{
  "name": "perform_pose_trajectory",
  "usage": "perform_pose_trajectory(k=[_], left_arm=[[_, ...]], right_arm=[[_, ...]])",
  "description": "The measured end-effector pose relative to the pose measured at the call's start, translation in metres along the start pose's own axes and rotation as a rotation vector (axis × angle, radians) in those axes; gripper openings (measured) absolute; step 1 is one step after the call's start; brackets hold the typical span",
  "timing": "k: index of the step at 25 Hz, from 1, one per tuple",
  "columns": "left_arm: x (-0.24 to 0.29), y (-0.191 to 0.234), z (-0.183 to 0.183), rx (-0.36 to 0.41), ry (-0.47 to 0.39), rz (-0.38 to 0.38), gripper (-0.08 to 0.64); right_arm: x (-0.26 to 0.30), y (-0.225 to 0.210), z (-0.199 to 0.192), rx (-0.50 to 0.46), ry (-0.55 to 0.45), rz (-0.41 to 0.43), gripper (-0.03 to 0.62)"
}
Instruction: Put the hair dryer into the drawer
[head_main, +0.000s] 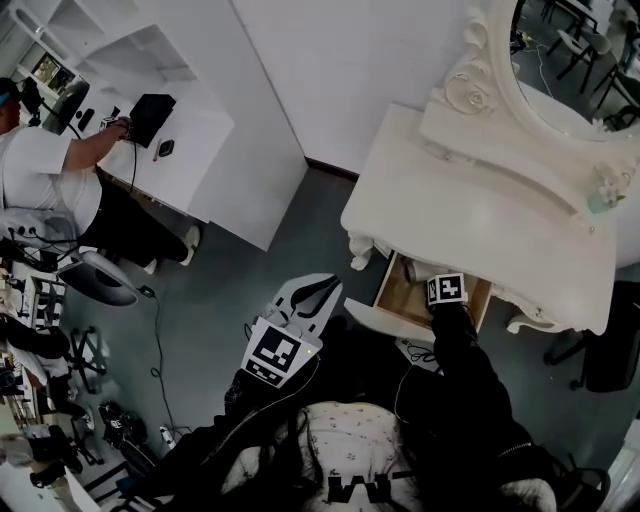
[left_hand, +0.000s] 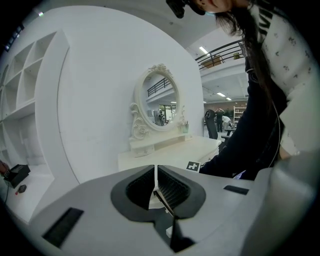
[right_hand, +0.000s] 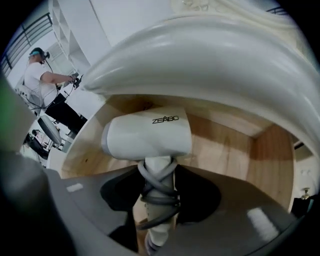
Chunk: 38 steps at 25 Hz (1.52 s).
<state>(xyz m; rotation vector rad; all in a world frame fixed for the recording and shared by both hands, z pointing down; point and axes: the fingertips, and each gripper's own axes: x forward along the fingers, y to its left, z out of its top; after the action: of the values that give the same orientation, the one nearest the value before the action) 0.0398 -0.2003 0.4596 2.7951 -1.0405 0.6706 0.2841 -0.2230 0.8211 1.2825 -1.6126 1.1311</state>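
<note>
As your right gripper (right_hand: 159, 186) clamps the hair dryer (right_hand: 147, 135) by its handle, the barrel may hit the tabletop (right_hand: 225, 55) overhanging the drawer (right_hand: 227, 150).

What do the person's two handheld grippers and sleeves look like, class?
The left gripper and right gripper have pale grey-white bodies with dark pads, ribbed on the left one. Each carries a marker cube of black-and-white squares. The right arm wears a dark sleeve.
</note>
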Motion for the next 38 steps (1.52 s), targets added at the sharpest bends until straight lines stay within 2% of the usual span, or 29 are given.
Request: perform_pose_trajectory(k=[7,9,10,14,20,23,27,38], left_arm=[[0.003,0.003,-0.001,0.011,0.013,-0.019,0.000],[0.005,0.004,-0.001,0.014,0.014,-0.028,0.000],[0.005,0.005,-0.001,0.015,0.014,-0.034,0.000],[0.007,0.008,-0.004,0.014,0.015,-0.056,0.000],[0.007,0.016,-0.005,0.019,0.000,-0.095,0.000],[0.005,0.022,-0.005,0.024,-0.008,-0.108,0.000],[0.003,0.031,-0.007,0.026,-0.025,-0.129,0.000],[0.002,0.048,-0.006,0.054,-0.075,-0.244,0.000]], right_arm=[[0.003,-0.003,-0.002,0.029,-0.021,-0.004,0.216],[0.003,-0.006,-0.005,0.061,-0.020,-0.006,0.289],[0.001,-0.007,-0.006,0.074,-0.017,0.000,0.295],[-0.011,0.000,-0.012,0.086,-0.004,0.058,0.296],[-0.048,0.015,0.001,0.073,-0.103,0.112,0.296],[-0.072,0.024,0.009,0.069,-0.167,0.111,0.296],[-0.107,0.038,0.022,0.127,-0.290,0.113,0.295],[-0.217,0.118,0.063,0.286,-0.691,0.237,0.295]])
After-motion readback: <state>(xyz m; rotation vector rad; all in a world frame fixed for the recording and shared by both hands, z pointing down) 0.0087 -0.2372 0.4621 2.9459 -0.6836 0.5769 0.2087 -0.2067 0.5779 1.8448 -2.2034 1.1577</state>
